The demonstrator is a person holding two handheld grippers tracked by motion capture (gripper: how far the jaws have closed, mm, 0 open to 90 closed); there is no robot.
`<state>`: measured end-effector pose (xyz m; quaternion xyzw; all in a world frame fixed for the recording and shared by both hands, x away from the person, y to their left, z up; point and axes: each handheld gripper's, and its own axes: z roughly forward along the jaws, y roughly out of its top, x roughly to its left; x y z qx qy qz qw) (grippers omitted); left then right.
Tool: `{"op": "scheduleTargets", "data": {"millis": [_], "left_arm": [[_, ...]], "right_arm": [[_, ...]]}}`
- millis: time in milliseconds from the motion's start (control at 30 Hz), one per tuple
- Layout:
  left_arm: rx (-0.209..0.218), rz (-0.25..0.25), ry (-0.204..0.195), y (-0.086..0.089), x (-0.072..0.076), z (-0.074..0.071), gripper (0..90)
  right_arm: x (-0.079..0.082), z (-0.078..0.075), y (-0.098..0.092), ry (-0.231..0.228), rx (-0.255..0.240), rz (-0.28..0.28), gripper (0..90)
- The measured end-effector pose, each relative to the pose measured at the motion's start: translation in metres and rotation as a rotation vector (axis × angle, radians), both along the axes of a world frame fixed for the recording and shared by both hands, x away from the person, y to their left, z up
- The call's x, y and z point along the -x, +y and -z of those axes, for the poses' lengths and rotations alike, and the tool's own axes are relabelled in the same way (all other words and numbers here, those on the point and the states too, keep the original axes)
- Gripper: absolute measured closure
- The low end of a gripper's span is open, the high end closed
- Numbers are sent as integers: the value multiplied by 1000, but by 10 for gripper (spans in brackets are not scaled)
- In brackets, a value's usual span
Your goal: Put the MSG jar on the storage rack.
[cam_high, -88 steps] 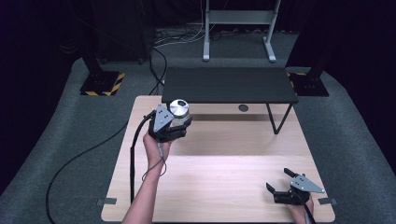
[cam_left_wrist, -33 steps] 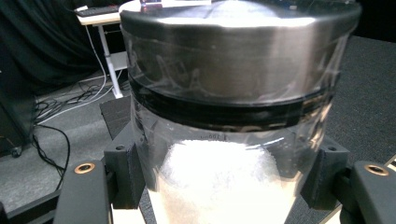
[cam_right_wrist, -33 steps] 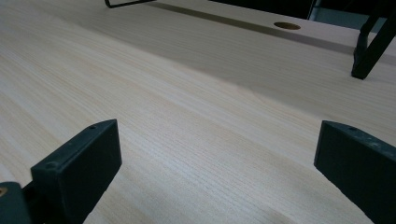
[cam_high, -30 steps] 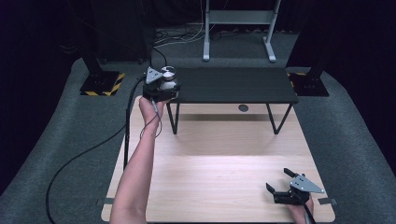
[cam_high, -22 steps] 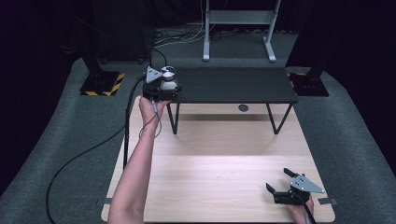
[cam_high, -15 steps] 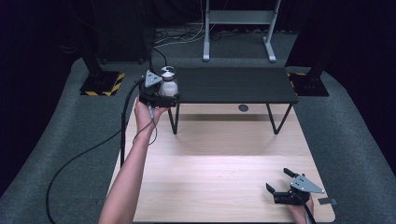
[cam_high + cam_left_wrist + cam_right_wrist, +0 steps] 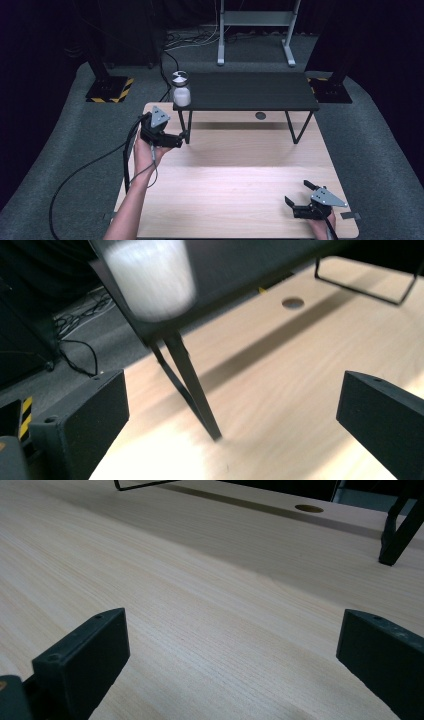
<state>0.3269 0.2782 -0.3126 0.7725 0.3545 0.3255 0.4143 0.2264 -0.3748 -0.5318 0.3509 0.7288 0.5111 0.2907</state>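
A small jar (image 7: pixel 181 89) with a shiny metal lid and white contents stands upright on the left end of the black raised shelf (image 7: pixel 245 91). In the left gripper view the jar (image 7: pixel 148 277) looms blurred at the shelf's corner, above and ahead of the jaws. My left gripper (image 7: pixel 176 141) is open and empty, low over the wooden table (image 7: pixel 235 195) beside the shelf's left leg (image 7: pixel 192 385). My right gripper (image 7: pixel 296 197) rests open near the table's front right corner, nothing between its jaws.
The shelf stands on thin black legs (image 7: pixel 299 131) across the back of the table. A round cable hole (image 7: pixel 260 115) sits under it. The left gripper's cable (image 7: pixel 85 172) trails off the table's left edge onto grey carpet. Black stands with hazard-striped bases (image 7: pixel 107 89) flank the back.
My left gripper carried the jar up to the shelf's left end, let it go there, then drew back and down toward the table. The right gripper has stayed still.
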Motion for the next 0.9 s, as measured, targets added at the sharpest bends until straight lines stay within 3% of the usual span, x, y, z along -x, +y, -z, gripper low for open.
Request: {"op": "scheduleTargets", "data": {"millis": [167,533,767,900], "left_arm": [[-20,8,29,-1,8,17,1],[-4,34,114,3,16,53,1],[50,35,166,9,35,103,1],[58,27,188,6,50,135,1]], "right_arm": [[0,0,1,0,0,4,0],[0,0,1,2,3,3,0],[0,0,1,1,2,3,0],[0,-1,1,2,5,2,0]]}}
